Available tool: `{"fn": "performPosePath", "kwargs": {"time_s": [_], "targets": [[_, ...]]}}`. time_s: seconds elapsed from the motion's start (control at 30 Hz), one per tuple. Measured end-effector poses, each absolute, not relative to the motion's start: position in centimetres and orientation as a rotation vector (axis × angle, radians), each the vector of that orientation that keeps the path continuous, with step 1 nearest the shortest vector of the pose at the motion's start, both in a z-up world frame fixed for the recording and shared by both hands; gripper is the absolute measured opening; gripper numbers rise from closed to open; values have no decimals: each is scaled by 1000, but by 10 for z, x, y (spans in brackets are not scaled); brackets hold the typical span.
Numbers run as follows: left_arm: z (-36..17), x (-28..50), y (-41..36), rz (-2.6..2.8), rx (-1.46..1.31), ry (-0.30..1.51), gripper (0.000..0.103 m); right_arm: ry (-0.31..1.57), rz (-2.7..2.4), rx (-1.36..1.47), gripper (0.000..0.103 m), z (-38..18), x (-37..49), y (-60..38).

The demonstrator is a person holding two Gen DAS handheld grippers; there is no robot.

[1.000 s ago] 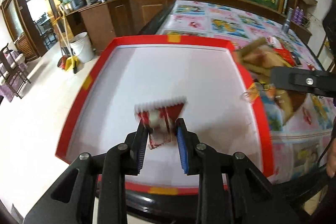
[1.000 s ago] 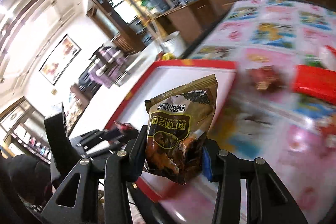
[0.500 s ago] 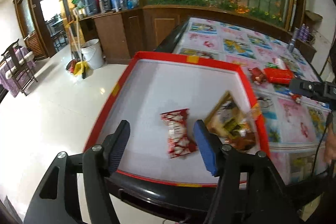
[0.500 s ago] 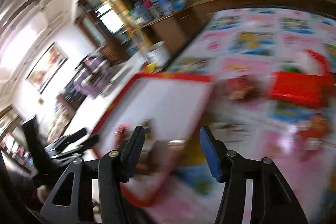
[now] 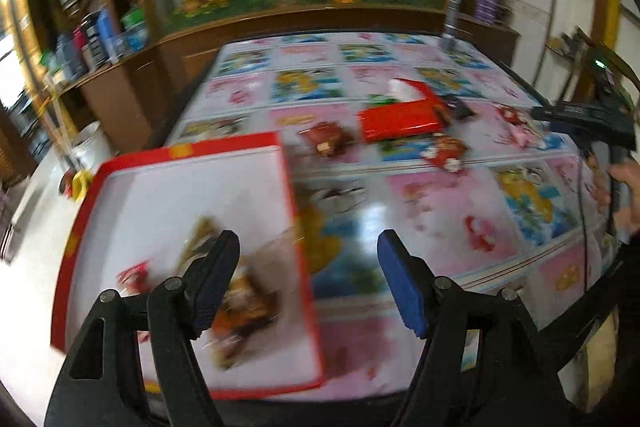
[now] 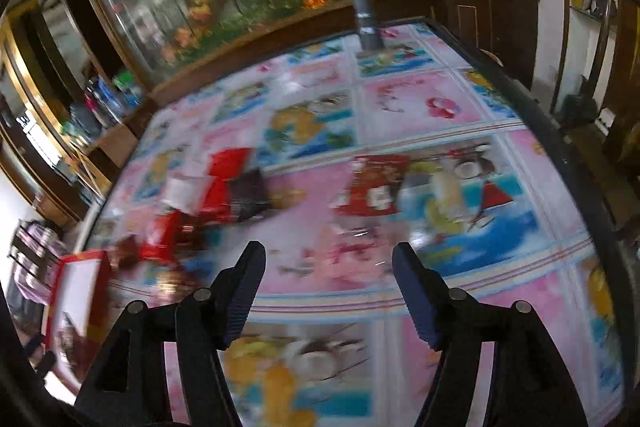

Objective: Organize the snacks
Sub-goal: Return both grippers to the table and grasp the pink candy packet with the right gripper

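Snack packets (image 5: pixel 236 291) now loose in tray (image 5: pixel 192 151), both tools (image 5: pixel 308 275) (image 6: pixel 328 287) empty, jaws opening.

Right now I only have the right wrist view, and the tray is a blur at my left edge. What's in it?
Observer: Two packets lie in the red-rimmed tray: a brown snack bag and a small red-and-white packet.
Operator: Left gripper carrying anything?
Observer: No. The left gripper has nothing between its fingers. Its jaws are opening, one finger over the tray and the other over the tablecloth.
Operator: My right gripper is opening on nothing here. What's behind it?
Observer: A hand holds its handle near the table's right edge.
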State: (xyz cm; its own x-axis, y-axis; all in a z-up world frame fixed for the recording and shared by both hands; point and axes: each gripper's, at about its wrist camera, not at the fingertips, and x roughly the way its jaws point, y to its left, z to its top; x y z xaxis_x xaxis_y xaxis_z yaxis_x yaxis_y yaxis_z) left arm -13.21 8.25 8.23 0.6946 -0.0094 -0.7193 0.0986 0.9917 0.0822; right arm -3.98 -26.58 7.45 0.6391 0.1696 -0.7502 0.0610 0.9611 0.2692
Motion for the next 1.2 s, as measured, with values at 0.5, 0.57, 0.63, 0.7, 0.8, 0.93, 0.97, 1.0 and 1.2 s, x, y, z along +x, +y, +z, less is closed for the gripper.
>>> {"fn": "performPosePath", "kwargs": {"time_s": [0.5, 0.57, 0.63, 0.7, 0.8, 0.93, 0.97, 1.0, 1.2], "targets": [[69, -69, 17, -109, 225, 911, 71, 930, 382, 529, 68, 43, -21, -288], [66, -57, 8, -130, 235, 912, 71, 953, 405, 522, 68, 38, -17, -281], [63, -45, -3, -163, 251, 920, 71, 958, 429, 473, 68, 41, -16, -270], [59, -36, -15, -208, 279, 925, 71, 924, 415, 325, 68, 49, -18, -253], [52, -25, -26, -261, 332, 943, 71, 920, 455, 227, 68, 54, -20, -234], [42, -12, -35, -344, 359, 990, 71, 927, 423, 85, 68, 50, -15, -210], [41, -10, -38, -356, 367, 993, 71, 928, 402, 56, 68, 48, -13, -206], [39, -7, -41, -367, 376, 992, 71, 935, 397, 49, 66, 45, -11, -204], [28, 6, -60, -442, 385, 1003, 71, 946, 372, -84, 42, 30, -14, -190]]}}
